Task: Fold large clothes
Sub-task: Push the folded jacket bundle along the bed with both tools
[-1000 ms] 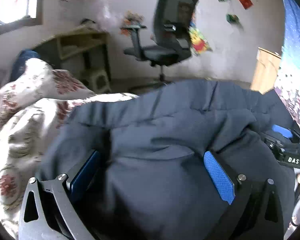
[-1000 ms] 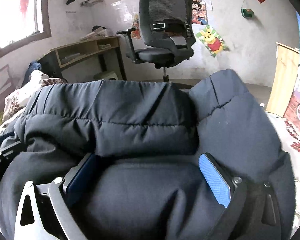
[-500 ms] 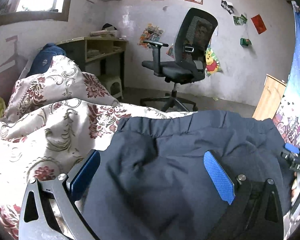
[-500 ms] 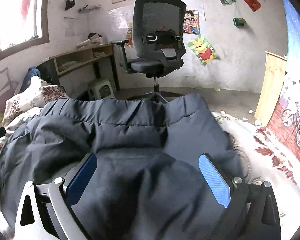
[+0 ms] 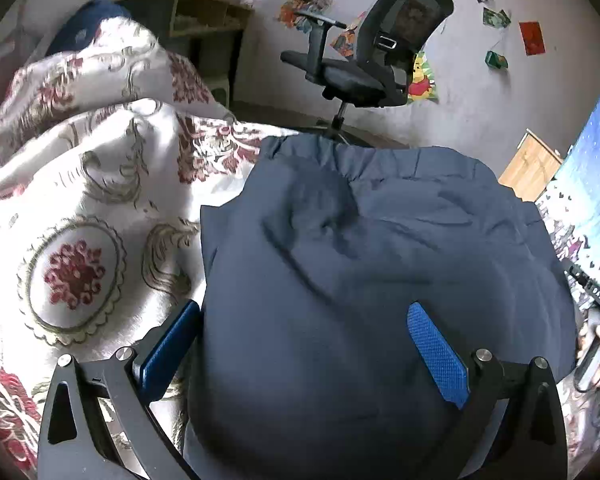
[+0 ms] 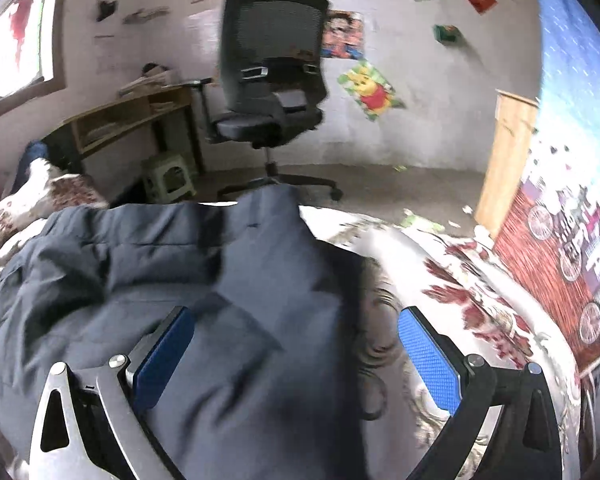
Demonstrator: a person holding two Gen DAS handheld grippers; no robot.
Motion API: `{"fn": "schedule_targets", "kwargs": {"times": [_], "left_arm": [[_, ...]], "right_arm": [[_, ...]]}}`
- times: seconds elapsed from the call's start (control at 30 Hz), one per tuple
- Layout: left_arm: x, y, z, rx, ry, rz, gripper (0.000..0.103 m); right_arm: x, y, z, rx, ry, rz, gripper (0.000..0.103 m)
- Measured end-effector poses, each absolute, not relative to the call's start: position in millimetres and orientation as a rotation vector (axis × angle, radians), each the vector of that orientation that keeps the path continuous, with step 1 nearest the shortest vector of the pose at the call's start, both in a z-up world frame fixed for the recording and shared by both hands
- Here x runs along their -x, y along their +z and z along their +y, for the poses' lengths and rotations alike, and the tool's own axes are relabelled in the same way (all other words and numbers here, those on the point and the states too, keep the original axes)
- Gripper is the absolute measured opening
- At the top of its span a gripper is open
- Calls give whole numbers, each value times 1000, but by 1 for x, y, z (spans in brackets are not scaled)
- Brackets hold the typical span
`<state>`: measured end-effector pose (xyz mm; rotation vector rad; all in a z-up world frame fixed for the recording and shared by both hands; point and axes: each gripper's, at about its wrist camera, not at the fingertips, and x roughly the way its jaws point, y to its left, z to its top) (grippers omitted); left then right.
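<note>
A dark navy padded jacket (image 5: 380, 280) lies in a rumpled, folded heap on the bed; it also shows in the right wrist view (image 6: 180, 280). My left gripper (image 5: 304, 328) is open, its blue pads wide apart just above the jacket's near left part. My right gripper (image 6: 296, 340) is open too, over the jacket's right edge, with its right finger (image 6: 428, 356) above the bedspread. Neither grips any cloth. The other gripper's body (image 5: 592, 292) shows at the right edge of the left wrist view.
The jacket rests on a white bedspread with red flowers (image 5: 80, 248), bunched up high at the left (image 5: 100, 64). Beyond the bed stand a black office chair (image 6: 272, 80), a wooden desk (image 6: 132, 116), a green stool (image 6: 172, 176) and a wooden cabinet (image 6: 508, 152).
Both grippers have pulled back from the jacket, which now lies lower and flatter on the bed. More bedspread shows on each side. Both stayed open.
</note>
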<state>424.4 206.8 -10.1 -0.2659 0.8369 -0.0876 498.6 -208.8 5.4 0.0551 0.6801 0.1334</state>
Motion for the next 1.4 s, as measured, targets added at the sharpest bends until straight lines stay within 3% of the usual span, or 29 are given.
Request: {"fn": "schedule_targets", "kwargs": {"times": [0.53,0.73,1.4], "left_arm": [[-439,-33,237,416,-210,940,102],[-445,-40,239,437,-261,972,102],[-457,-61,280,604,-417,1027,102]], "right_arm": [[-528,-29,-227,-74,223,848,103],[-547,-52,-244,-227,330,941,103],[-557,-57,-223,-245,607,1056,103]]}}
